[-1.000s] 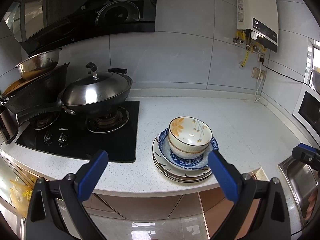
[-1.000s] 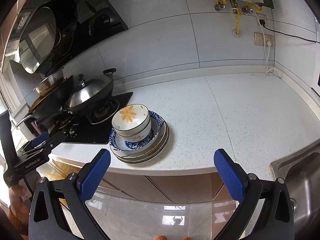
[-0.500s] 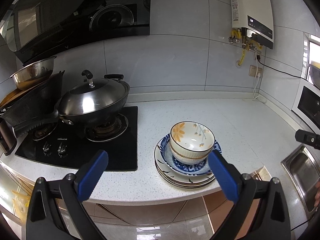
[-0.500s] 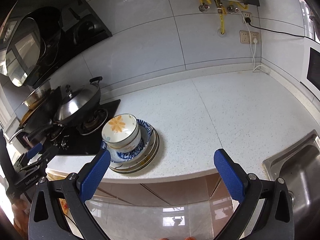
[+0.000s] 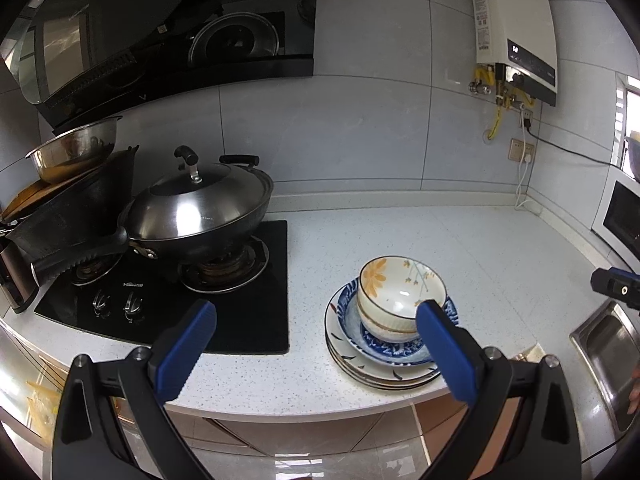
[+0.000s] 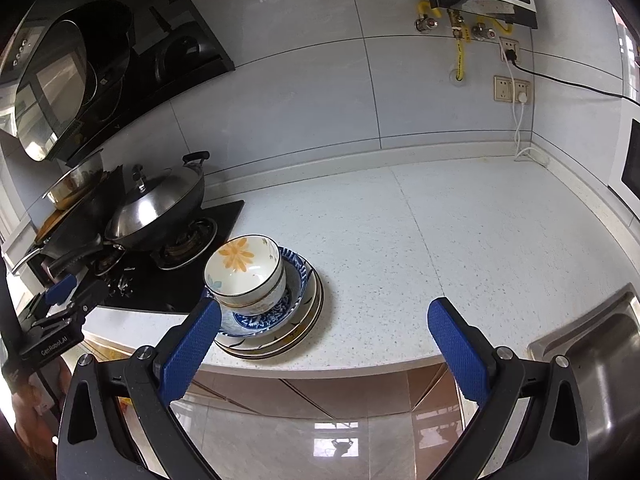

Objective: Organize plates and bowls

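Both the left gripper (image 5: 316,340) and right gripper (image 6: 324,344) gape empty, their blue pads partly hiding the stacked plates (image 5: 376,368).

Bright, even daylight, strongest at the window (image 5: 633,120) on the right edge. Glare on the wok lid (image 5: 196,210) and floor tiles (image 6: 332,436). Sharp focus throughout; heavy fisheye bending, black vignette in corners.
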Action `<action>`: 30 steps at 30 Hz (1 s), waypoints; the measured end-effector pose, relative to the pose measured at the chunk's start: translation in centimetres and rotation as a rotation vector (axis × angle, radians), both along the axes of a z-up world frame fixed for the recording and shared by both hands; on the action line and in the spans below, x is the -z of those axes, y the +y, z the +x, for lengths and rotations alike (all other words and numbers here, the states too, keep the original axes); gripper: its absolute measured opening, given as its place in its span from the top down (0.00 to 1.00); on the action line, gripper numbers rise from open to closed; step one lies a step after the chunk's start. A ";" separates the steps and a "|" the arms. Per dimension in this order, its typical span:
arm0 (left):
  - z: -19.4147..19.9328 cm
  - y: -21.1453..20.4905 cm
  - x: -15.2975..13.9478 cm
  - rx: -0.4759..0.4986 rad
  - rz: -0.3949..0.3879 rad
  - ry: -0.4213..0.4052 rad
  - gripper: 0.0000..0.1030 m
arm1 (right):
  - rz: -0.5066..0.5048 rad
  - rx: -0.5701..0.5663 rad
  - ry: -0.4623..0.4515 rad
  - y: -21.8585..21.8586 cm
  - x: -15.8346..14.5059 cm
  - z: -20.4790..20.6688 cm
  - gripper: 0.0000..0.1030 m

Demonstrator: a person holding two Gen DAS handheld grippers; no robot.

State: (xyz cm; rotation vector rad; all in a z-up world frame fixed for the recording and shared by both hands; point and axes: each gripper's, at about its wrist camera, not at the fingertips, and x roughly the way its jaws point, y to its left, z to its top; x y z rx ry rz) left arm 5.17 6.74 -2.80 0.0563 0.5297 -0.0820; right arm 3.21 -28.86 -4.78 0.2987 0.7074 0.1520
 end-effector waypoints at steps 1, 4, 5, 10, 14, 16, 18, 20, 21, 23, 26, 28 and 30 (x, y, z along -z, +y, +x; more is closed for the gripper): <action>0.0 -0.1 -0.1 0.007 0.000 -0.002 0.02 | -0.001 -0.003 -0.003 -0.1 0.0 0.0 0.01; -0.1 -0.6 -0.4 0.020 0.005 -0.012 0.02 | 0.004 -0.013 -0.009 -0.4 -0.2 0.2 0.01; -0.3 -0.8 -0.4 0.024 0.001 -0.016 0.02 | 0.000 -0.016 -0.015 -0.4 -0.2 0.1 0.01; -0.5 -1.4 -0.2 0.030 -0.007 0.004 0.01 | -0.003 -0.035 -0.018 -0.5 -0.3 0.0 0.01; -0.5 -1.4 0.2 -0.001 -0.011 0.027 0.01 | -0.016 -0.048 -0.020 -0.2 -0.5 0.0 0.01; -0.5 -1.4 0.3 -0.025 -0.006 0.031 0.01 | -0.020 -0.057 -0.019 0.0 -0.6 -0.1 0.01; -0.6 -1.3 0.5 -0.048 0.009 0.034 0.01 | -0.027 -0.062 -0.021 0.2 -0.6 -0.2 0.01; -0.6 -1.3 0.5 -0.045 0.011 0.032 0.01 | -0.031 -0.066 -0.020 0.3 -0.5 -0.2 0.01; -0.7 -1.4 0.6 -0.045 0.013 0.033 0.01 | -0.029 -0.068 -0.019 0.4 -0.5 -0.2 0.01; -0.8 -1.4 0.6 -0.042 0.011 0.033 0.01 | -0.029 -0.072 -0.017 0.5 -0.5 -0.2 0.01; -0.7 -1.4 0.7 -0.032 0.009 0.043 0.01 | -0.030 -0.075 -0.014 0.6 -0.4 -0.2 0.01; -0.5 -1.6 0.8 -0.015 0.023 0.067 0.01 | -0.028 -0.073 -0.010 0.5 -0.4 -0.2 0.01; -0.3 -2.0 1.0 0.008 0.037 0.093 0.01 | -0.029 -0.072 -0.006 0.5 -0.3 -0.3 0.01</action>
